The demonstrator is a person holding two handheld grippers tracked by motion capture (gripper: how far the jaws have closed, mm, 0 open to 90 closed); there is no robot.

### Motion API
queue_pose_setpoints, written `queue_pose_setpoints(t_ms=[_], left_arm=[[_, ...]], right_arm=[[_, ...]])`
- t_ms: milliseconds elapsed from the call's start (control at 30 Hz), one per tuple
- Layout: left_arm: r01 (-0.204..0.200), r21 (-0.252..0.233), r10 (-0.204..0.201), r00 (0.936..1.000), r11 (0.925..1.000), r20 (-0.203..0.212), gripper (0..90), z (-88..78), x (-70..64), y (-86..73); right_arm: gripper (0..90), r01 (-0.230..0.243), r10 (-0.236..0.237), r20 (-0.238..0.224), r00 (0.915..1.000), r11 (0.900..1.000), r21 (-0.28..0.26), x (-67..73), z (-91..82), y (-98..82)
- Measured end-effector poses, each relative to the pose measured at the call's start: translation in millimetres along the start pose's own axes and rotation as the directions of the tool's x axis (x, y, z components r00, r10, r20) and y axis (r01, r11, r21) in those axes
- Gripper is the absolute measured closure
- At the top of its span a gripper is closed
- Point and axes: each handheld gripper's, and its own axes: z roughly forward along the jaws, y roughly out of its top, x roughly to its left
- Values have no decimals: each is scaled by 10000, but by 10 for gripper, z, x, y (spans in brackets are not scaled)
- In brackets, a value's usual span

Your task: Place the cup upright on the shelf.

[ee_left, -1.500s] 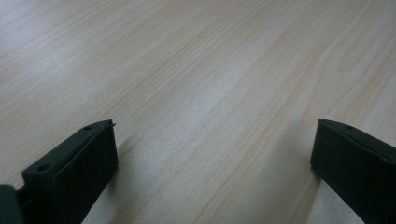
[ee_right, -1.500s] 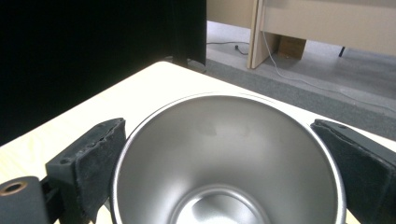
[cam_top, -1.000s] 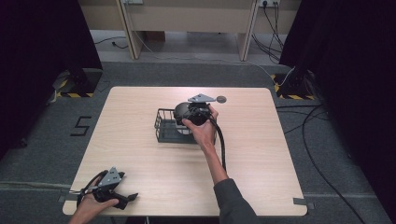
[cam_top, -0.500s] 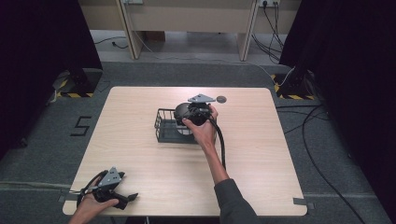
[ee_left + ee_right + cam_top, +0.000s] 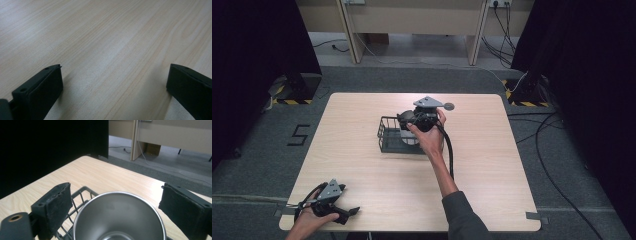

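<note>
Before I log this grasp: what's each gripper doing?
Left gripper: open, empty, over the table.
Right gripper: jaws just closing around the steel cup, pads not yet touching.

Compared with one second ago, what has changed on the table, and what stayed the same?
The right gripper has just been closing its jaws around the steel cup standing in the black wire basket; the pads do not press on it yet. The basket, the cup and the left gripper, resting open at the near table edge, stayed where they were.

Right gripper point(image 5: 408, 121): black body, grey three-cornered plate, thick black cable.
Left gripper point(image 5: 348, 212): black, matching plate.
Sleeve point(image 5: 462, 217): dark grey.
</note>
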Motion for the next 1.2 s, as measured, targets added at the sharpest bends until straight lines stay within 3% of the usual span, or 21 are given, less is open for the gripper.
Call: queue_pose_setpoints(t_ms=[33, 100, 400, 700, 1200], left_arm=[[0, 1, 0, 10000, 10000, -1, 0, 0, 0, 0], [3, 1, -3, 10000, 10000, -2, 0, 0, 0, 0], [-19, 15, 19, 10000, 10000, -7, 0, -1, 1, 0], [-2, 15, 2, 10000, 10000, 13, 0, -1, 2, 0], [-41, -17, 42, 10000, 10000, 36, 0, 22, 18, 19]], right_arm=[[128, 20, -20, -8, 10000, 10000, 32, 0, -9, 3], [160, -29, 29, -17, 10000, 10000, 13, -8, -19, 0], [150, -101, 97, -198, 9998, 9998, -177, 1, -115, -5], [151, -177, 160, -420, 9990, 9990, -414, 23, -370, -43], [152, -43, 28, -297, 9996, 9987, -503, -3, -757, -210]])
